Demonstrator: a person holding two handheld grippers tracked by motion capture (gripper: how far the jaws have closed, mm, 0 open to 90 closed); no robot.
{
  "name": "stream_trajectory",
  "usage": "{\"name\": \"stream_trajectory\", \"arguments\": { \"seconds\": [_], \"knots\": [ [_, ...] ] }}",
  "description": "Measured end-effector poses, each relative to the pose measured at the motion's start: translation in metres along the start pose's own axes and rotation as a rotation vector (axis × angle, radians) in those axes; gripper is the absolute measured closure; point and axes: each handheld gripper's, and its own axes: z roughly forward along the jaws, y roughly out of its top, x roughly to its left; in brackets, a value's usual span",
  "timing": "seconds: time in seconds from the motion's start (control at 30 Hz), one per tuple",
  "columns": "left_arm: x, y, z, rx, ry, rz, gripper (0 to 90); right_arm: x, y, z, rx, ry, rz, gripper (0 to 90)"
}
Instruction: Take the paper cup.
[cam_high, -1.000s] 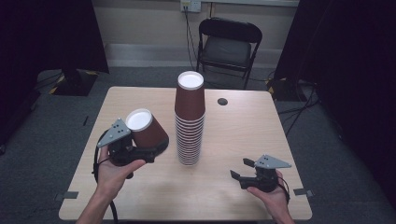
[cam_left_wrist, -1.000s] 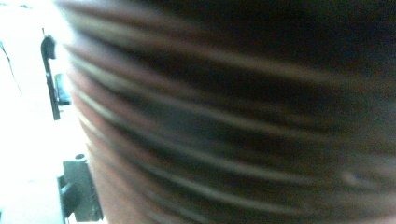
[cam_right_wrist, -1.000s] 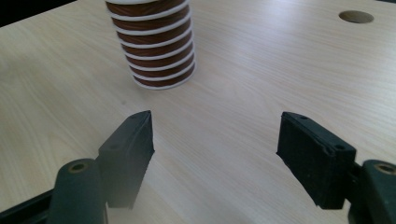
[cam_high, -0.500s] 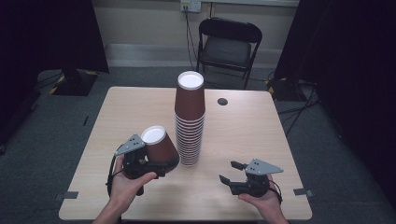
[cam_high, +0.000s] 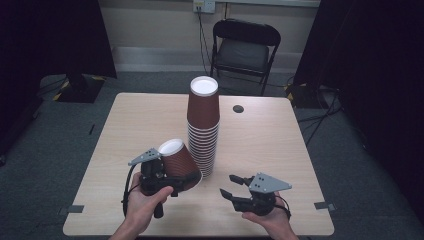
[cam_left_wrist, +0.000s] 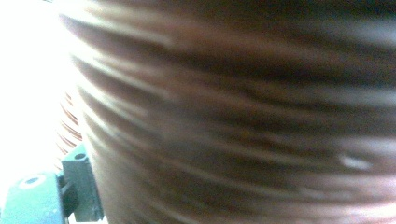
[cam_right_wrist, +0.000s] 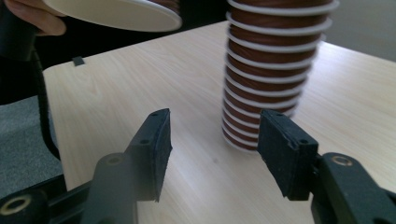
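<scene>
A tall stack of upside-down brown paper cups (cam_high: 202, 127) stands at the middle of the wooden table (cam_high: 280, 140). My left gripper (cam_high: 172, 179) is shut on a single brown cup (cam_high: 176, 162), held upside down and tilted just left of the stack, above the table. That cup's blurred brown wall (cam_left_wrist: 233, 116) sits close against the left gripper view's camera. My right gripper (cam_high: 231, 186) rests low near the front edge, right of the stack, jaws open with nothing between them. Its two black pads (cam_right_wrist: 156, 147) frame the stack's base (cam_right_wrist: 271, 84), and the held cup's white rim (cam_right_wrist: 116, 14) shows at the top left.
A small dark round spot (cam_high: 238, 108) lies on the table behind the stack. A black folding chair (cam_high: 243, 50) stands beyond the far edge. Cables trail over the grey carpet at the back right.
My left gripper has carried the cup right and toward the front edge, close beside the stack's base. The right gripper has drifted back toward the front edge and stays open.
</scene>
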Motion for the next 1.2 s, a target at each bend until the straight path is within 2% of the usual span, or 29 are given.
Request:
{"name": "stream_trajectory", "arguments": {
  "seconds": [0.07, 0.17, 0.27, 0.4, 0.57, 0.63, 0.73, 0.83, 0.9, 0.97, 1.2],
  "knots": [
    [-0.001, 0.0, 0.0, 0.003, -0.018, -0.027, 11.0, 0.005, 0.005, 0.005, -0.006, 0.021, -0.021, 46.0],
    [-0.003, 0.0, 0.001, 0.012, -0.04, -0.042, 10.9, 0.012, 0.013, 0.011, -0.022, 0.043, -0.047, 46.4],
    [-0.006, 0.0, 0.001, 0.008, -0.042, -0.055, 10.9, 0.018, 0.021, 0.017, -0.064, 0.04, -0.067, 48.1],
    [-0.009, 0.001, 0.0, 0.007, -0.064, -0.072, 10.9, 0.023, 0.028, 0.023, -0.113, 0.033, -0.09, 50.4],
    [-0.011, 0.002, 0.0, 0.011, -0.104, -0.094, 11.0, 0.03, 0.034, 0.03, -0.179, 0.054, -0.132, 50.8],
    [-0.013, 0.002, -0.001, 0.006, -0.105, -0.096, 10.9, 0.032, 0.036, 0.033, -0.195, 0.044, -0.157, 52.3],
    [-0.014, 0.003, -0.002, 0.001, -0.12, -0.102, 11.0, 0.034, 0.04, 0.035, -0.244, 0.031, -0.16, 54.8],
    [-0.015, 0.003, -0.002, 0.001, -0.115, -0.107, 11.0, 0.036, 0.043, 0.037, -0.283, 0.026, -0.165, 56.6],
    [-0.015, 0.003, -0.001, 0.001, -0.144, -0.124, 11.0, 0.036, 0.045, 0.04, -0.303, 0.031, -0.173, 56.6],
    [-0.015, 0.003, -0.001, 0.003, -0.147, -0.118, 11.0, 0.037, 0.046, 0.044, -0.311, 0.039, -0.192, 56.6],
    [-0.018, 0.002, 0.002, 0.001, -0.167, -0.137, 11.0, 0.038, 0.048, 0.055, -0.372, 0.023, -0.201, 59.6]
  ]
}}
